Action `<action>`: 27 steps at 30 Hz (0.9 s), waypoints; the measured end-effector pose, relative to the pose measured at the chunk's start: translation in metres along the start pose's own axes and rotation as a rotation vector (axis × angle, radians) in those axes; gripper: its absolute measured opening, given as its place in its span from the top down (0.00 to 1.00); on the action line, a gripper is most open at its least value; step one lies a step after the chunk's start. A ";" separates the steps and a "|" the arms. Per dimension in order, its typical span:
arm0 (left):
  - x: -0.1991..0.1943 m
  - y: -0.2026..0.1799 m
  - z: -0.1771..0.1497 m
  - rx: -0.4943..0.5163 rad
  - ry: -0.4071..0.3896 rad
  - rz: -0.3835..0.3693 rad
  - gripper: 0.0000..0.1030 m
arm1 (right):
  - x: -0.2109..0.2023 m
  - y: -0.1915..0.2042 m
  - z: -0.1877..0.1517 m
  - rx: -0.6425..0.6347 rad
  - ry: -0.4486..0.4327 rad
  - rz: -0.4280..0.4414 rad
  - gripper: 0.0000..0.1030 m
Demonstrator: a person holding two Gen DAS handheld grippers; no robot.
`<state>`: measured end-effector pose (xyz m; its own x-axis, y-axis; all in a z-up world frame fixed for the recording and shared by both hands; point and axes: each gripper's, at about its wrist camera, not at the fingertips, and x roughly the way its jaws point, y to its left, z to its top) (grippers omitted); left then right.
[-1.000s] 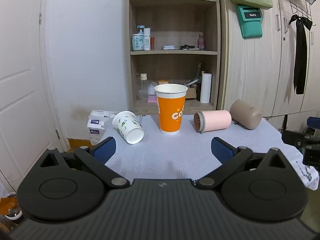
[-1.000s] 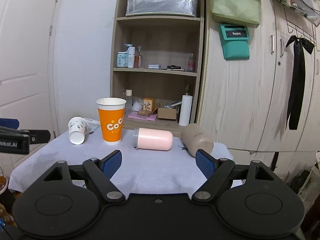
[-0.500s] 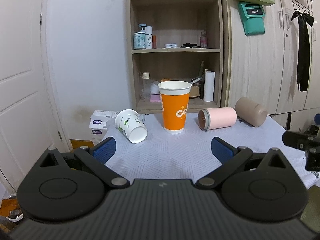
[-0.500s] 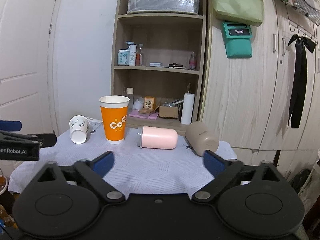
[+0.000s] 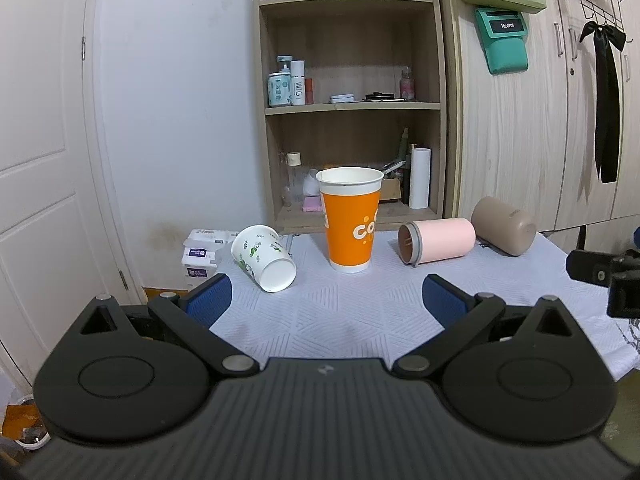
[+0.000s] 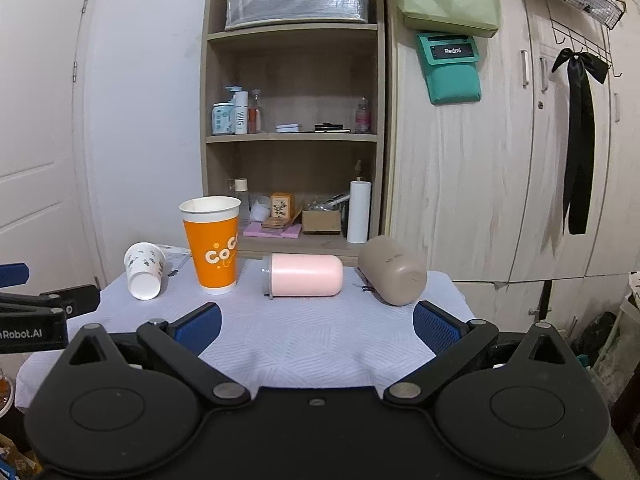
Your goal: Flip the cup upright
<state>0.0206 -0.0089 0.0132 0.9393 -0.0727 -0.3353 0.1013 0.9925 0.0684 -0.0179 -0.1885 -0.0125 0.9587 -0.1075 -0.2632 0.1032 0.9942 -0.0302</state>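
Four cups sit on the white-clothed counter (image 6: 320, 344): an orange cup (image 5: 351, 220) stands upright, while a small white patterned cup (image 5: 264, 258), a pink cup (image 5: 438, 241) and a beige cup (image 5: 504, 231) lie on their sides. The left hand-held gripper (image 5: 326, 298) and the right hand-held gripper (image 6: 316, 324) both hover short of the cups, fingers spread wide, holding nothing.

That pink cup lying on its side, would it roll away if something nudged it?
Probably: the pink cup is a smooth cylinder lying on its side on the white cloth, with nothing touching it. Its grey-rimmed mouth might curve its path. It looks rigid, not crushable.
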 end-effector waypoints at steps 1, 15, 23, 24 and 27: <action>0.000 -0.001 0.000 0.003 -0.001 0.001 0.00 | 0.000 0.000 0.000 0.003 0.000 -0.004 0.00; 0.003 -0.002 -0.002 0.009 -0.002 0.021 0.00 | 0.002 -0.001 -0.003 -0.008 0.009 -0.030 0.00; 0.003 -0.005 -0.002 0.025 -0.005 0.026 0.00 | 0.002 -0.002 -0.003 -0.009 0.008 -0.039 0.00; 0.002 -0.005 -0.002 0.024 -0.004 0.026 0.00 | 0.002 -0.002 -0.003 -0.009 0.008 -0.040 0.00; 0.002 -0.005 -0.002 0.024 -0.002 0.029 0.00 | 0.002 -0.002 -0.004 -0.013 0.009 -0.041 0.00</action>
<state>0.0213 -0.0134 0.0101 0.9426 -0.0441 -0.3309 0.0818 0.9915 0.1008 -0.0169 -0.1909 -0.0165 0.9512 -0.1485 -0.2704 0.1390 0.9888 -0.0542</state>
